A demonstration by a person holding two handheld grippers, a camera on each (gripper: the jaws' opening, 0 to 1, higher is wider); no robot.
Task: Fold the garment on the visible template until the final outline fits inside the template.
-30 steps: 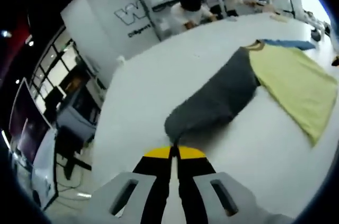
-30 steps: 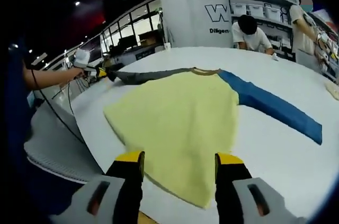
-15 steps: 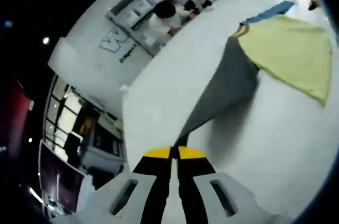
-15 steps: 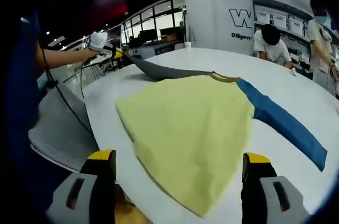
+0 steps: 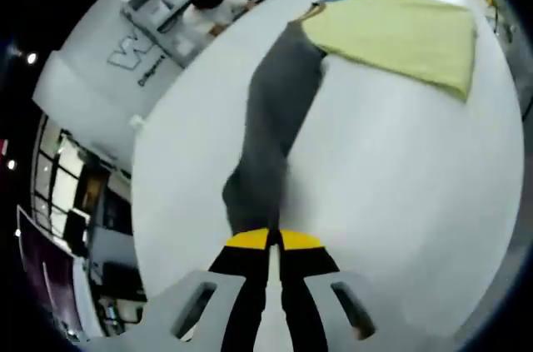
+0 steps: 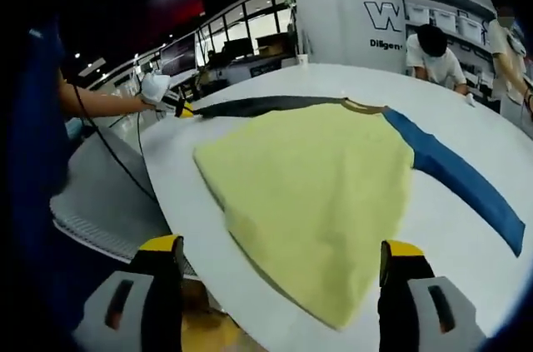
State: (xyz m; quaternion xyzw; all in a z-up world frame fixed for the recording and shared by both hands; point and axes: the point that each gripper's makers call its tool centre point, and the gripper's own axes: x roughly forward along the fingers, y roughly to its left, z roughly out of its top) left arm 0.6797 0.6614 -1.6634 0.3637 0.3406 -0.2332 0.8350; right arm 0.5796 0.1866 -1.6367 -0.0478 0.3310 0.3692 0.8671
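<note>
Pinching grey sleeve (image 5: 271, 131) end, left gripper (image 5: 271, 240) jaws closed, table (image 5: 400, 194) bare alongside

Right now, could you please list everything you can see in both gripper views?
Shirt: one, yellow body, flat on the table, hem toward the right gripper.
Grey sleeve: one, dark grey, stretched out from the shirt to the left gripper.
Blue sleeve: one, blue, lying flat, extended away from the body.
Table: one, white, under the shirt.
People: two, at the far side of the table by shelves.
Shelves: one rack with bins, behind them.
Left gripper: yellow-tipped jaws shut on the grey sleeve's end.
Right gripper: yellow-tipped jaws wide open, near the hem.
</note>
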